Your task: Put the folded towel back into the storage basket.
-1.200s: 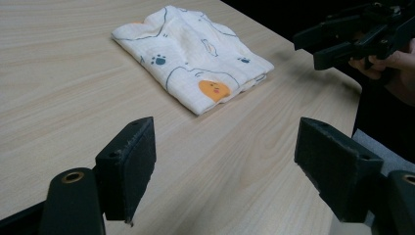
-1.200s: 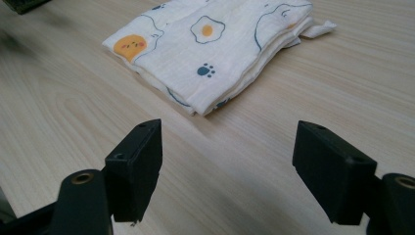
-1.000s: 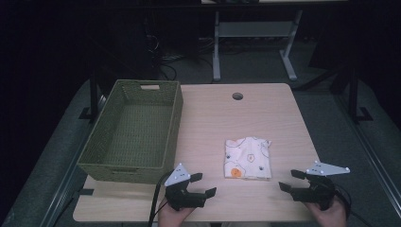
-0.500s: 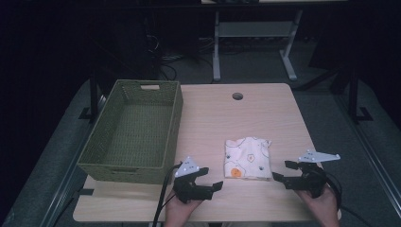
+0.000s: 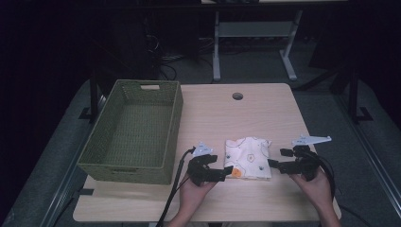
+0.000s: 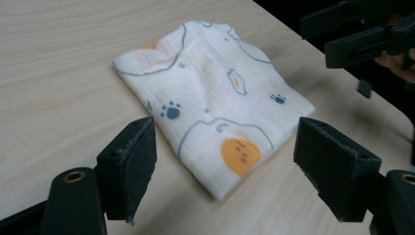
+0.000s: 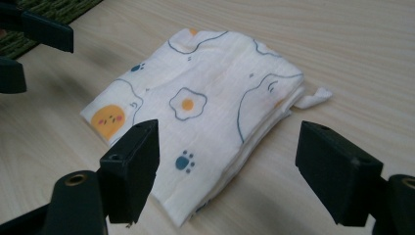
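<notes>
A folded cloth lies on the table, near its near edge, right of the basket. The left gripper and right gripper flank it, each with jaws spread wide around a near corner, holding nothing.

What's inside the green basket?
The part of the green basket that shows holds nothing, just its woven bottom. The near wall hides the strip of floor right behind it, so something small and flat there could not be seen.
</notes>
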`<state>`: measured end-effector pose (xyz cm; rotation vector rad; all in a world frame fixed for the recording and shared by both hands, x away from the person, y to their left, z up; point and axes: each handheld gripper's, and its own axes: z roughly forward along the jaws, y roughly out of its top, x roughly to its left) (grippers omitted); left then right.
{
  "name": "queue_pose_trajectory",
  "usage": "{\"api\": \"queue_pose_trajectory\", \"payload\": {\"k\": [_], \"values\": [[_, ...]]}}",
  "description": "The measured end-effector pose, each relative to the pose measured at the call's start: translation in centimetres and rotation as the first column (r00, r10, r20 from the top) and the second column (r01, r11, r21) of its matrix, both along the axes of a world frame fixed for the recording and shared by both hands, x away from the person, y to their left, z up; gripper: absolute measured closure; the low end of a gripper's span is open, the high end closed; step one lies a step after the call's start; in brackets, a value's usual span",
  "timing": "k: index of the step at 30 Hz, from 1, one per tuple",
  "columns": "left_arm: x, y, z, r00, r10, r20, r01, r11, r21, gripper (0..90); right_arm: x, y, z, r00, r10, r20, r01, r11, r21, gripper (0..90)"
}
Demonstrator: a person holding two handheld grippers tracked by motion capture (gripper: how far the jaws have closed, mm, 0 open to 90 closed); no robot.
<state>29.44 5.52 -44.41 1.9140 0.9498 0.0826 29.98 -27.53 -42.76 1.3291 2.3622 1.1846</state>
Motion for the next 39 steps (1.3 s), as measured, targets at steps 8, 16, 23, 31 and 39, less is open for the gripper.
{"api": "queue_pose_trajectory", "payload": {"k": [8, 16, 23, 31, 39], "values": [[2.2, -1.2, -0.8, 0.9968, 0.052, -0.06, -0.051, 0.9985, 0.018, 24.5, 2.5, 1.2, 0.1, 0.9994, 0.008, -0.033, -0.008, 1.0, -0.019, 24.5], [3.4, -2.7, -0.9, 0.9955, 0.053, -0.078, -0.047, 0.9956, 0.081, 24.5, 5.0, 2.3, -0.8, 0.9947, 0.019, -0.101, -0.02, 1.0, -0.009, 30.4], [4.5, -3.1, -1.5, 0.9883, 0.087, -0.125, -0.075, 0.9925, 0.096, 28.0, 6.6, 2.7, -2.2, 0.9905, -0.012, -0.137, 0.006, 0.999, -0.042, 36.1], [5.1, -3.4, -2.3, 0.9839, 0.092, -0.153, -0.074, 0.9901, 0.119, 34.2, 6.8, 3.2, -2.8, 0.9918, -0.027, -0.125, 0.014, 0.994, -0.108, 45.5], [4.8, -4.4, -2.3, 0.994, 0.081, -0.074, -0.064, 0.9775, 0.201, 46.9, 6.6, 3.7, -3.1, 0.9916, -0.056, -0.117, 0.035, 0.985, -0.168, 55.6]]}}
